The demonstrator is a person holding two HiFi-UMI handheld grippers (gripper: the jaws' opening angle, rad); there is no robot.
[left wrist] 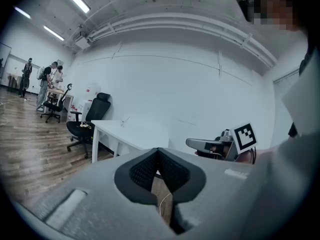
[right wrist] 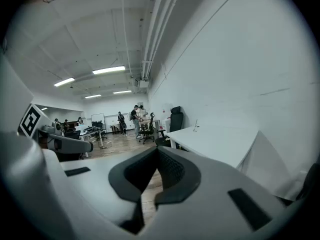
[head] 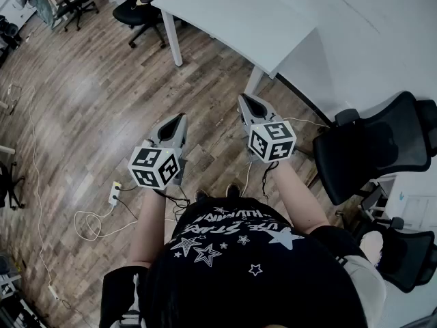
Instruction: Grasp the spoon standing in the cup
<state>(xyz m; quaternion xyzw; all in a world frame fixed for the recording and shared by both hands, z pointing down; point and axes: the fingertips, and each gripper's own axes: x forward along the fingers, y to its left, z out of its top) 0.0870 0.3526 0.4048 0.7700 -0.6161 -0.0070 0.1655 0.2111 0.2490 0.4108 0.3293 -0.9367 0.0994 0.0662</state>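
Head view shows left gripper (head: 180, 117) and right gripper (head: 244, 99) both clenched on nothing, side by side above wood floor (head: 89, 94), short of the white table (head: 232, 16)

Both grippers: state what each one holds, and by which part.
Nothing is held. The left gripper has its jaws closed together with nothing between them, and the right gripper is closed on nothing as well.

Lighting was bright and even, from ceiling strip lights (right wrist: 108, 70). Soft glare lay on the wooden floor (head: 82, 94). Both gripper views showed fisheye bending and dark corners.
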